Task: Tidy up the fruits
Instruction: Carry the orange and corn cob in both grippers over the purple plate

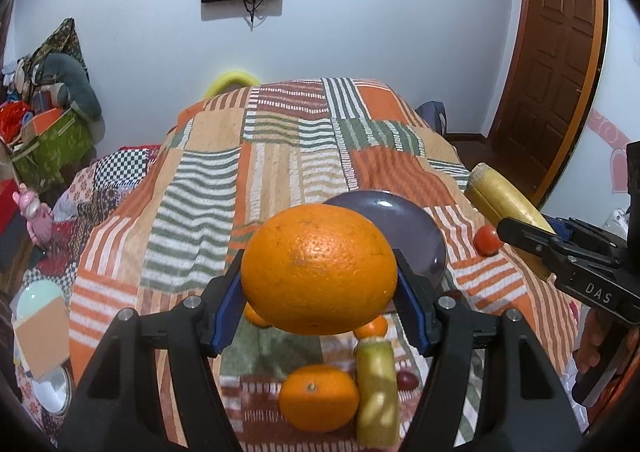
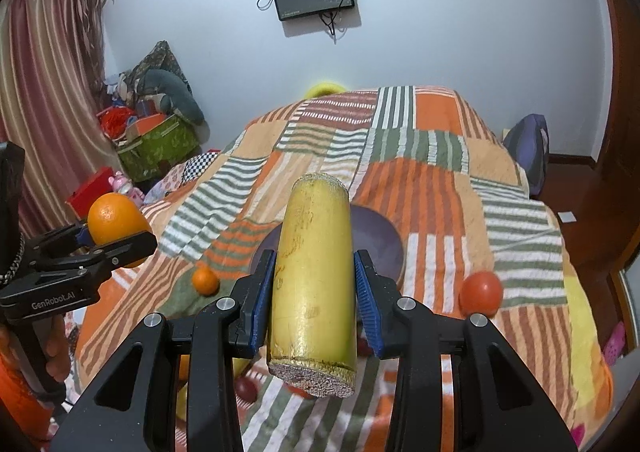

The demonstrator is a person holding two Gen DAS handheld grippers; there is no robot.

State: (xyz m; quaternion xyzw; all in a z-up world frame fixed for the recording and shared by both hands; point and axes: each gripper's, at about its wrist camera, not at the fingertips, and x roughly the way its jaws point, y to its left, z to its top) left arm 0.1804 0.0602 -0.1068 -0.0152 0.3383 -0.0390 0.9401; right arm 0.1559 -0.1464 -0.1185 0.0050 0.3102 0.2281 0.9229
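**Both Grippers Loaded Above the Plate**

The left gripper (image 1: 319,292) held a large orange (image 1: 319,269) clear of the bed, its blue pads (image 1: 229,304) pressed against the fruit's two sides at the widest part, which was probably what kept so round a thing from rolling out. The right gripper (image 2: 315,294) pinched a yellow cut stalk piece (image 2: 313,280), likely sugarcane, around its middle, the piece lying along the fingers with one cut end toward the camera; a mid-length grip would have kept it from tipping.

Both loads hung over the striped patchwork bedspread (image 1: 280,156), near a dark purple plate (image 1: 416,228) that lay bare. It looked like the intended collecting spot, since both grippers pointed toward it.

Loose fruit lay on the spread: a red tomato (image 2: 480,291) just beside the plate's right side, a small orange (image 2: 205,281) to its left, and below the left gripper another orange (image 1: 319,398) touching a second yellow stalk piece (image 1: 377,392). Sorting seemed to be at an early stage, with most pieces still unplaced.
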